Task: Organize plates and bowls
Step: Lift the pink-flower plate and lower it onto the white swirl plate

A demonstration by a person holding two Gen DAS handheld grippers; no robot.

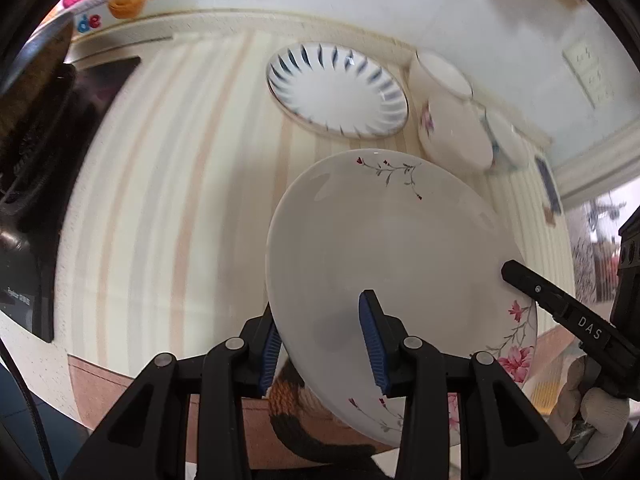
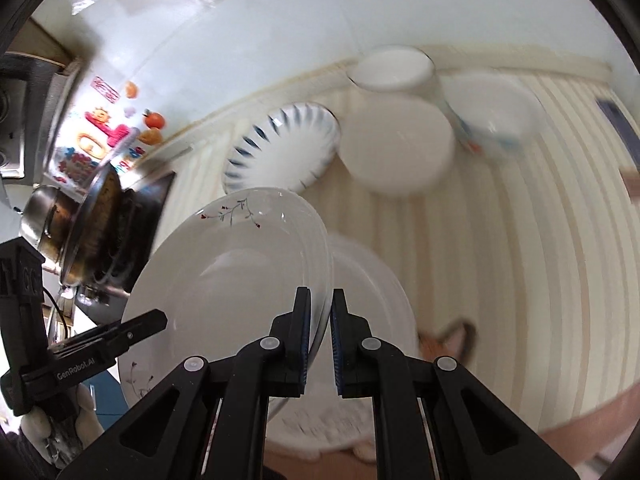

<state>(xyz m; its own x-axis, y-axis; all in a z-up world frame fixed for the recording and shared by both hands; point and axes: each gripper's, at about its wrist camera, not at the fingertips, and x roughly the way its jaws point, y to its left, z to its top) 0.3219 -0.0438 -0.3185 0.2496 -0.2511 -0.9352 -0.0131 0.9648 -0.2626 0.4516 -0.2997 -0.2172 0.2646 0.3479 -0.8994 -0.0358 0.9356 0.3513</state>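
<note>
A stack of white plates with a floral print (image 1: 384,240) is held tilted above the striped counter mat (image 1: 180,184), with one gripper on each side. My left gripper (image 1: 318,312) is shut on the near rim, one blue pad inside and one underneath. My right gripper (image 2: 320,292) is shut on the stacked rims of these plates (image 2: 224,280). Each view shows the other gripper's finger at the opposite edge. A blue-striped plate (image 1: 338,92) (image 2: 280,148) lies on the mat beyond. White bowls (image 1: 456,132) (image 2: 396,148) are grouped beside it.
A metal pan (image 2: 80,232) sits on a black stove (image 1: 100,92) at the left. A blurred white dish (image 2: 376,312) lies below the held stack. An orange-and-black furry animal (image 1: 292,396) is under the plates. A tiled wall with a socket (image 1: 588,72) borders the back.
</note>
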